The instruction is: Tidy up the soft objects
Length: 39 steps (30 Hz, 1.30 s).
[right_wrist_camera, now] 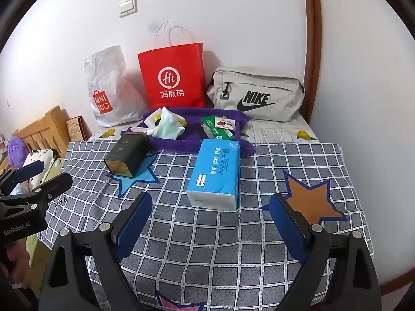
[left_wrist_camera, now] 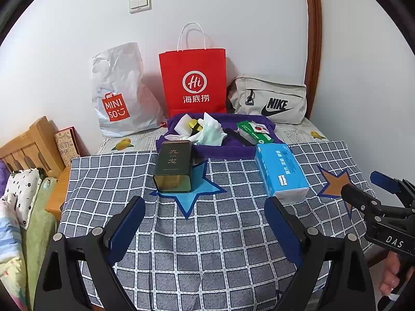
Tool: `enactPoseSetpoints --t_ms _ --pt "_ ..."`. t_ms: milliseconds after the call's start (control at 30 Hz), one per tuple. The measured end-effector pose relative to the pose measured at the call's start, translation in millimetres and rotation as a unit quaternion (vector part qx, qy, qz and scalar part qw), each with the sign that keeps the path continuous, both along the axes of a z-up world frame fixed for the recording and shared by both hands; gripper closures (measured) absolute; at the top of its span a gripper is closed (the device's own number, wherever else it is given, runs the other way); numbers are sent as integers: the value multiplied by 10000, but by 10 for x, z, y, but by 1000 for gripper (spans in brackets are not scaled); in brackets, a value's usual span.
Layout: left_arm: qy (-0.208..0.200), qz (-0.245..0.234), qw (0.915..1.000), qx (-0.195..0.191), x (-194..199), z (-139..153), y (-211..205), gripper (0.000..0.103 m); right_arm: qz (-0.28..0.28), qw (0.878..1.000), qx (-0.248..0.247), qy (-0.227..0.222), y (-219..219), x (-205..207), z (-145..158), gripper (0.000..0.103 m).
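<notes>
A blue tissue pack lies on the checked cloth, just ahead of my right gripper, which is open and empty. The same tissue pack sits right of centre in the left wrist view. A dark tea tin lies on its side on a blue star, ahead of my left gripper, also open and empty. Behind them a purple fabric tray holds pale socks and a green packet. My right gripper also shows at the right edge there.
Against the wall stand a white Miniso bag, a red paper bag and a grey Nike pouch. A wooden headboard and bedding lie to the left. A brown door frame rises at the right.
</notes>
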<state>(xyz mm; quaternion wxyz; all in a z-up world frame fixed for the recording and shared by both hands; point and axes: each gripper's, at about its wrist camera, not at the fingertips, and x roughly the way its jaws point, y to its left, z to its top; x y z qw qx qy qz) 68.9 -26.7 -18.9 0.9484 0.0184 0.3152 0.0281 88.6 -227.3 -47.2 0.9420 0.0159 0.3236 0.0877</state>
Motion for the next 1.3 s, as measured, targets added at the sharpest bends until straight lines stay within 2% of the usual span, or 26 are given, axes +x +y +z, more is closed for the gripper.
enactPoseSetpoints --t_ms 1300 --pt "-6 -8 10000 19 -17 14 17 10 51 10000 -46 26 39 -31 -2 12"
